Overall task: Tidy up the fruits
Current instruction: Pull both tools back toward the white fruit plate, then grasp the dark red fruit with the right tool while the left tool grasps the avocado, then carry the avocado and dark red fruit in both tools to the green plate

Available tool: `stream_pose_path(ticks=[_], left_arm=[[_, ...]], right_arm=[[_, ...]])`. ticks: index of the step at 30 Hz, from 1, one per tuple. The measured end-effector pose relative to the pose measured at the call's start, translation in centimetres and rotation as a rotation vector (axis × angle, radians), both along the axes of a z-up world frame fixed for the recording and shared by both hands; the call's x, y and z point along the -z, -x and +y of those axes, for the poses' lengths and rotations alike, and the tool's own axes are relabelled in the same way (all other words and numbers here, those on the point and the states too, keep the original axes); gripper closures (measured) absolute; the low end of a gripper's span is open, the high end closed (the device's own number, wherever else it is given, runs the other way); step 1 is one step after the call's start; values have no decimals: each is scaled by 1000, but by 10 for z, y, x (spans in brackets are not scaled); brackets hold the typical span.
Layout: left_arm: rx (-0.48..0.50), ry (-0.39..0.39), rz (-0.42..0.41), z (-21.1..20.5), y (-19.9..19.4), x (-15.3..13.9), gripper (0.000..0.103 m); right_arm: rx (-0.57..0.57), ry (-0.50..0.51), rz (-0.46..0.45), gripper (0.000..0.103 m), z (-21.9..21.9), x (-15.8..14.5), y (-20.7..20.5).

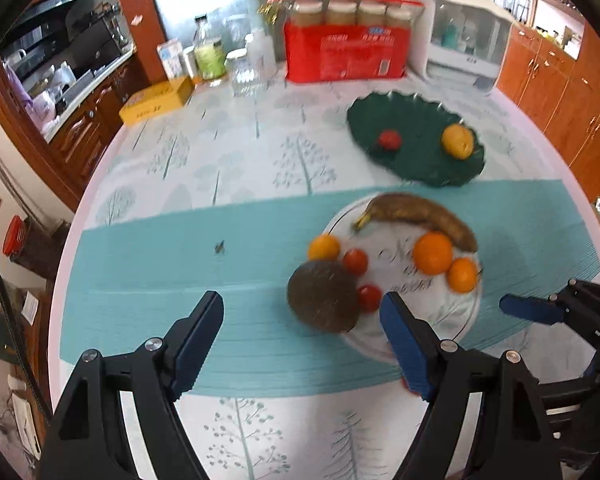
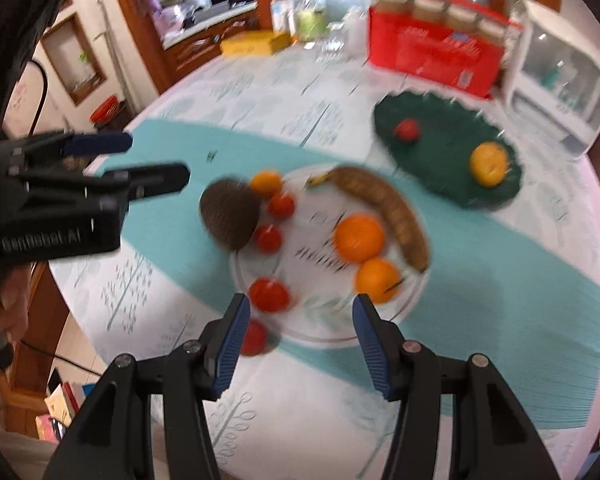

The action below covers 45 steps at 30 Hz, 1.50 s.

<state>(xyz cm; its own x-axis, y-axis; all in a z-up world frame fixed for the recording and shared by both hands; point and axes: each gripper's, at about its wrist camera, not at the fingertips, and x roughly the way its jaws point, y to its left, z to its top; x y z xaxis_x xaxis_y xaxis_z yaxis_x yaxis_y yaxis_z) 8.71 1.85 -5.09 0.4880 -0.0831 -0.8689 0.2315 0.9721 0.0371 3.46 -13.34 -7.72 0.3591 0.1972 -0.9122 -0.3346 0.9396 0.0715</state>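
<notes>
Early stage, I'd say: dark green scalloped plate (image 1: 416,148) toward the worktop's far edge holds only a small red tomato (image 1: 389,139) and a yellow fruit (image 1: 457,141), maybe a lemon. Clear glass plate (image 1: 440,320) is still loaded with the banana (image 1: 416,216), oranges and brown coconut (image 1: 323,297). My left claw (image 1: 300,320) and right claw (image 2: 300,320) are both spread, empty.

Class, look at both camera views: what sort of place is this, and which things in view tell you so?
Most likely a home kitchen or dining area. Wooden cabinets line the wall, a table with a tree-print cloth holds a jar pack and bottles, and fruit lies on a white plate.
</notes>
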Motion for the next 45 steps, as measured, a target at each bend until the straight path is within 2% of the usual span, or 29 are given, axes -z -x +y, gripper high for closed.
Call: stream_pose_path(ticks=[8, 12, 13, 15, 20, 27, 35, 39, 45], left_arm=[[-20, -28, 27, 20, 2, 20, 24], [-12, -30, 36, 20, 1, 26, 24], [-11, -31, 38, 18, 0, 26, 24], [-9, -25, 47, 16, -3, 30, 24], [-13, 2, 81, 11, -13, 43, 24], [-31, 80, 163, -2, -32, 68, 24], [-111, 149, 216, -7, -54, 89, 24], [-119, 204, 248, -7, -59, 98, 41], [-127, 200, 236, -9, -57, 99, 43]], right_arm=[[-48, -17, 112, 56, 19, 46, 4], [-71, -61, 135, 56, 27, 54, 4], [-79, -63, 137, 58, 29, 55, 3], [-92, -74, 162, 68, 33, 59, 1], [-100, -79, 165, 70, 34, 60, -4], [-58, -87, 173, 71, 14, 56, -7], [-17, -97, 160, 71, -1, 51, -9], [-13, -102, 155, 72, -4, 50, -8], [-17, -118, 135, 72, -9, 38, -6]])
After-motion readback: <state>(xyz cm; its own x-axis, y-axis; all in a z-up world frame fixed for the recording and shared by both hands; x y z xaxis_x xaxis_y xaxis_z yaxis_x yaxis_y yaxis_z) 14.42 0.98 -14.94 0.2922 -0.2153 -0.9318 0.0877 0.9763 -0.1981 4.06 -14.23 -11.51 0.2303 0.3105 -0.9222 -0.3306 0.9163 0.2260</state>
